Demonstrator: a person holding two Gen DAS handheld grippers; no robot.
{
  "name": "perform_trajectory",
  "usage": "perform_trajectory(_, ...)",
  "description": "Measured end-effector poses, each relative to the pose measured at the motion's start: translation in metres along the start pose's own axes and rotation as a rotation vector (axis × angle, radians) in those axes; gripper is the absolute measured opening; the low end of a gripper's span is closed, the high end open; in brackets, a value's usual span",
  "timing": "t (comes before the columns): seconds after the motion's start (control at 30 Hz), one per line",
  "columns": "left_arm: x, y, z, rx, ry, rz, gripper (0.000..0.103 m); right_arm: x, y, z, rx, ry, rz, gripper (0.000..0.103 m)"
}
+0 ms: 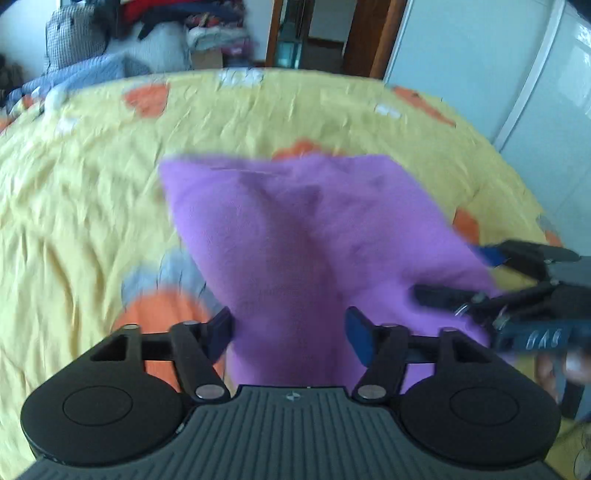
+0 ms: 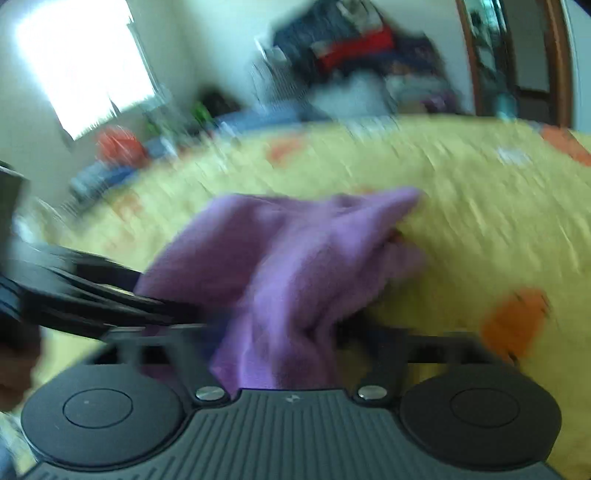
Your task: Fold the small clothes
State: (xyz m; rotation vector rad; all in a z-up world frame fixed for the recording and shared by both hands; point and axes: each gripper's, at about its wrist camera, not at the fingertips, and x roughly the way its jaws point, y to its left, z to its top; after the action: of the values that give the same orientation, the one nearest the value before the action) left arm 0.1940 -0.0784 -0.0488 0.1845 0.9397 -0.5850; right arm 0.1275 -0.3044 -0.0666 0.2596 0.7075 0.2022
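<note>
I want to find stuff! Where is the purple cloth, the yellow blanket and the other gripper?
purple cloth (image 1: 295, 236): left wrist view, its middle.
yellow blanket (image 1: 92, 206): left wrist view, bare wrinkled part.
right gripper (image 1: 454, 275): left wrist view, between its fingertips.

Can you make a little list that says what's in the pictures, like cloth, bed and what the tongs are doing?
cloth: purple fleece piece, bunched and partly lifted
bed cover: yellow with orange patches
left tongs: fingers apart, cloth lying between them
right tongs: cloth runs between the fingers; too blurred to tell if shut
background: pile of clothes, wooden door frame
</note>
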Motion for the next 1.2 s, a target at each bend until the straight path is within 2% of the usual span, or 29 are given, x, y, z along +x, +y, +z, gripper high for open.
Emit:
perform_trajectory(0.03,-0.002,0.007,-0.013,-0.013,0.005,-0.008,0.072,-0.007,-0.006,-0.01,0.016,-0.004,0.03,0.085)
perform_trajectory(0.13,-0.002,0.029,-0.051,-0.162,0.063,-0.183,0.075,-0.019,-0.029,-0.036,0.112,0.023,0.098,0.084)
perform_trajectory(0.17,-0.001,0.031,-0.059,-0.179,0.059,-0.215,0.075,-0.019,-0.035,-0.044,0.128,0.036,0.109,0.084)
perform_trajectory(0.23,-0.003,0.03,-0.066,-0.185,0.013,-0.202,0.07,-0.024,-0.037,-0.052,0.131,0.014,0.129,0.084)
perform_trajectory(0.27,-0.001,0.028,-0.065,-0.188,0.017,-0.218,0.031,-0.025,-0.036,-0.053,0.157,0.01,0.142,0.069)
perform_trajectory(0.3,0.002,0.025,-0.063,-0.191,0.032,-0.215,0.021,-0.02,-0.034,-0.054,0.184,0.035,0.165,0.015)
perform_trajectory(0.4,0.001,0.024,-0.056,-0.198,0.049,-0.209,0.013,-0.021,-0.015,-0.052,0.118,0.009,0.138,0.011)
perform_trajectory(0.53,-0.019,0.042,-0.055,-0.288,0.066,-0.279,0.01,-0.057,-0.008,-0.043,0.106,-0.055,0.187,0.011)
perform_trajectory(0.6,-0.029,0.044,-0.063,-0.295,0.075,-0.286,0.01,-0.069,-0.002,-0.048,0.085,-0.051,0.191,0.011)
perform_trajectory(0.63,-0.029,0.042,-0.069,-0.288,0.087,-0.281,0.01,-0.067,0.001,-0.053,0.064,-0.019,0.179,0.011)
perform_trajectory(0.67,-0.028,0.038,-0.076,-0.274,0.101,-0.268,0.01,-0.06,0.005,-0.059,0.041,0.005,0.154,0.011)
perform_trajectory(0.7,-0.024,0.038,-0.082,-0.274,0.11,-0.24,0.017,-0.053,0.006,-0.064,0.022,0.027,0.127,0.016)
perform_trajectory(0.73,-0.02,0.038,-0.087,-0.284,0.123,-0.213,0.028,-0.049,0.004,-0.067,0.028,0.039,0.112,0.019)
perform_trajectory(0.8,-0.028,0.037,-0.095,-0.284,0.117,-0.21,0.063,-0.058,0.002,-0.071,0.05,0.015,0.088,0.041)
perform_trajectory(0.83,-0.038,0.034,-0.098,-0.273,0.092,-0.16,0.074,-0.069,0.007,-0.073,0.003,-0.03,0.034,0.044)
perform_trajectory(0.87,-0.05,0.029,-0.1,-0.246,0.045,-0.094,0.091,-0.08,0.012,-0.074,-0.03,-0.072,-0.029,0.048)
perform_trajectory(0.9,-0.062,0.024,-0.102,-0.211,-0.012,-0.043,0.101,-0.09,0.018,-0.075,-0.057,-0.111,-0.072,0.049)
perform_trajectory(0.97,-0.076,0.011,-0.106,-0.189,-0.102,0.021,0.101,-0.106,0.037,-0.08,-0.173,-0.201,-0.077,0.049)
perform_trajectory(1.03,-0.075,-0.005,-0.105,-0.172,-0.141,0.075,0.1,-0.106,0.063,-0.083,-0.285,-0.247,-0.139,0.046)
perform_trajectory(1.1,-0.063,-0.02,-0.105,-0.139,-0.146,0.141,0.093,-0.089,0.081,-0.087,-0.383,-0.195,-0.156,0.036)
perform_trajectory(1.13,-0.053,-0.026,-0.106,-0.123,-0.126,0.163,0.092,-0.08,0.08,-0.088,-0.374,-0.159,-0.131,0.032)
perform_trajectory(1.17,-0.044,-0.028,-0.109,-0.121,-0.097,0.171,0.086,-0.067,0.075,-0.089,-0.356,-0.104,-0.142,0.025)
perform_trajectory(1.2,-0.036,-0.027,-0.114,-0.119,-0.066,0.171,0.08,-0.055,0.067,-0.092,-0.357,-0.06,-0.185,0.024)
